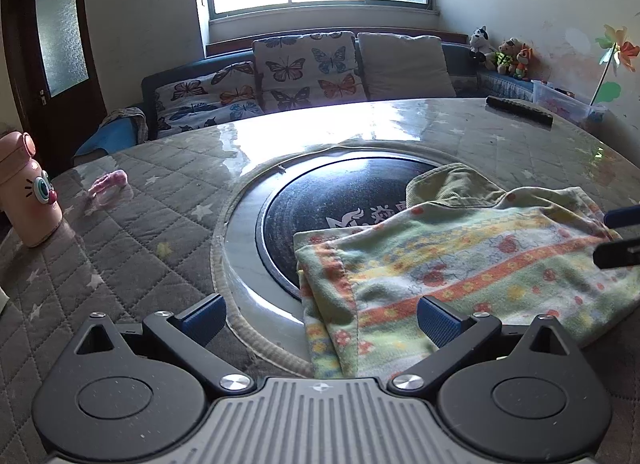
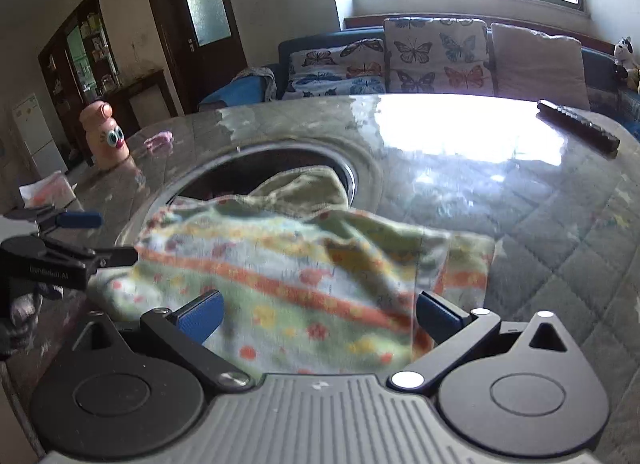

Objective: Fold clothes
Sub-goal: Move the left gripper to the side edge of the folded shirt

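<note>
A small green garment [image 1: 460,260] with orange stripes and flower print lies loosely folded on the round table, partly over the dark centre disc [image 1: 336,199]. My left gripper [image 1: 320,320] is open, its fingers straddling the garment's near left corner. My right gripper [image 2: 318,316] is open over the garment [image 2: 304,264], which lies between its blue pads [image 2: 202,318]. The right gripper's fingers [image 1: 618,234] show at the right edge of the left wrist view. The left gripper [image 2: 80,236] shows at the left of the right wrist view.
A pink cartoon bottle [image 1: 26,191] stands at the table's left. A small pink item [image 1: 108,183] lies near it. A dark remote [image 1: 520,109] lies at the far right. A quilted cover under clear film [image 1: 132,232] tops the table. A sofa with butterfly cushions [image 1: 304,71] stands behind.
</note>
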The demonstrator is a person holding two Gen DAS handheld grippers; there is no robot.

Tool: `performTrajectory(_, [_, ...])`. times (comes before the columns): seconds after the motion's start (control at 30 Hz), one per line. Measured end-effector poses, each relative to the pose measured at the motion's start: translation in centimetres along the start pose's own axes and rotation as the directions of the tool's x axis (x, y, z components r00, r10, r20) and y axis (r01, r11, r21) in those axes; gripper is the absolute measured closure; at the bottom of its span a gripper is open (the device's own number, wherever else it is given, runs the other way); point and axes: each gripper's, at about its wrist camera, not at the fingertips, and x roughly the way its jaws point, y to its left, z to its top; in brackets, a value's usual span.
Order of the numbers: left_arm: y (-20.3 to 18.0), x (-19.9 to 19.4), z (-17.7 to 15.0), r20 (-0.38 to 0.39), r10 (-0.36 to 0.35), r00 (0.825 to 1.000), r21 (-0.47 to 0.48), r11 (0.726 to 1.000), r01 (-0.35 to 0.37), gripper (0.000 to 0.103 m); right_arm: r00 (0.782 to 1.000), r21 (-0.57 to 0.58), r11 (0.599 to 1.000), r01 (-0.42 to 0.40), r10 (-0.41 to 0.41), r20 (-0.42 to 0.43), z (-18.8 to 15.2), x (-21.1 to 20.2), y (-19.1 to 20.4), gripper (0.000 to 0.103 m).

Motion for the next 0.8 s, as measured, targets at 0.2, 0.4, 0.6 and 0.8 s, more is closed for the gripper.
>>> performTrajectory(0.2, [0.4,1.1,1.1,-0.007,0.028,1.0,-0.008,1.0,-0.028,0.0,1.0,0.003,1.0,-0.016,0.016,-0.014,1.8,2.9,-0.8,0.0])
performTrajectory(0.4, [0.8,2.2,2.0,-0.01,0.069,0.998,0.007,0.998,-0.069,0.0,0.999,0.022,1.0,-0.019,0.019,-0.032,2.3,4.3,-1.6,0.0])
performTrajectory(0.6, [0.9,3.2,2.8,-0.014,0.094,0.995,0.009,0.996,-0.094,0.0,0.997,0.003,0.997,-0.078,0.078,-0.008,3.4,4.2,-0.3,0.0])
performTrajectory(0.8, [0.9,4.5,3.6,-0.032,0.113,0.993,0.001,0.994,-0.113,0.0,0.997,0.024,0.997,-0.067,0.068,-0.042,3.4,6.2,-0.6,0.0])
